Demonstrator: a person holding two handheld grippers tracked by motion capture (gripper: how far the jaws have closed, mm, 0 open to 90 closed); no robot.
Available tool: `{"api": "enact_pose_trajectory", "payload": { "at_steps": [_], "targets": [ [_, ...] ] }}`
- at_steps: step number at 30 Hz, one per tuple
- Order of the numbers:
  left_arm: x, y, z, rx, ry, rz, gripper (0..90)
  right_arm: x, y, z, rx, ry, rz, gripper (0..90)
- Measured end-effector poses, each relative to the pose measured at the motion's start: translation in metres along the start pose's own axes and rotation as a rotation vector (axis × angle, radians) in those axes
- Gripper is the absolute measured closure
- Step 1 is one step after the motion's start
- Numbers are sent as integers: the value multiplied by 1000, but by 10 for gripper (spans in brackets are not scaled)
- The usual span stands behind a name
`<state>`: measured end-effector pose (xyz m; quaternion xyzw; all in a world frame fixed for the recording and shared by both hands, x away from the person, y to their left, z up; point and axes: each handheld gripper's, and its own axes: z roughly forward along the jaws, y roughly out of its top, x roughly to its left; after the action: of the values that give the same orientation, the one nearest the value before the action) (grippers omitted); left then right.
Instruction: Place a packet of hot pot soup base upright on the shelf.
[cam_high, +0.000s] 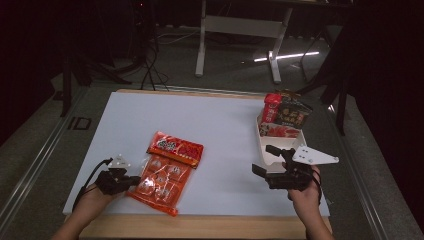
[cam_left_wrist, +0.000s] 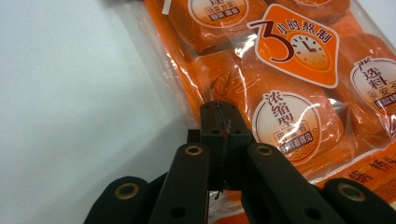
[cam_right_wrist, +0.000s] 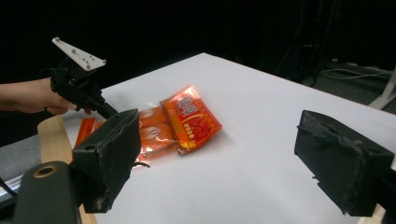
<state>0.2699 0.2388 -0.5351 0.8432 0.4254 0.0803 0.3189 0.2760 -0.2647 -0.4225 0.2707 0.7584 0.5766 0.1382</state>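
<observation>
While left gripper (cam_left_wrist: 219, 122) pinches thin film edge of orange plastic snack pouch (cam_high: 167, 171), lower left: slip, tear likely; right gripper (cam_high: 267, 160) gapes, idle.

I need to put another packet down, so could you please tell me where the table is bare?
Bare: the middle, between the orange bag and the white box, and the whole far left. Crowded: the right edge, by the box and its packets.
</observation>
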Motion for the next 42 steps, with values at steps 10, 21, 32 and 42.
{"api": "enact_pose_trajectory", "payload": {
  "at_steps": [10,21,32,42],
  "targets": [
    [-14,9,11,-4,-20,-1,900,2,1,3,8,5,-9,143],
    [-43,25,27,8,-85,45,900,1,0,1,7,2,-6,143],
    [-69,42,43,13,-144,92,900,3,-1,2,12,4,-12,143],
    [-64,49,35,-47,-243,86,887,6,0,2,18,-7,-33,146]
  ]
}}
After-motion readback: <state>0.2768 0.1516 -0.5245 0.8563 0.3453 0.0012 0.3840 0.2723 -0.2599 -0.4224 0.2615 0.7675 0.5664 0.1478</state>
